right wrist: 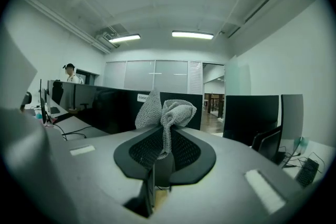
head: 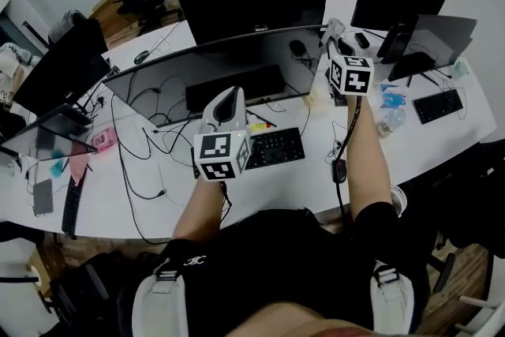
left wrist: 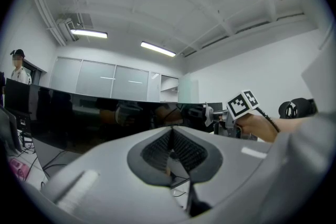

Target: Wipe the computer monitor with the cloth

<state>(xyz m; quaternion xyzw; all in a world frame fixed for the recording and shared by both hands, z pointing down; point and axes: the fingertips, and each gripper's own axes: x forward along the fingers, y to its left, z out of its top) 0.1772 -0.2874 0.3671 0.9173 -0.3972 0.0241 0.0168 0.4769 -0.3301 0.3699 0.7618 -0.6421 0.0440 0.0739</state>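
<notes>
Left claw (head: 230, 97): held up in front of the torso, jaws pressed together with nothing between them, marker cube facing the head camera.
Left forearm (head: 199, 211): bare, angled forward.
Right claw (head: 332, 32): reached farther forward than the left, jaws clamped on a grey cloth (right wrist: 164, 108) that bunches up above the tips.
Right forearm (head: 368, 158): bare, stretched almost straight ahead, a cable running along it.

You can read only one bit of print, in the right gripper view: a white sticker (right wrist: 143, 97) on a black monitor (right wrist: 105, 107) begins "cooc", and the cloth (right wrist: 168, 110) hides the rest.
</notes>
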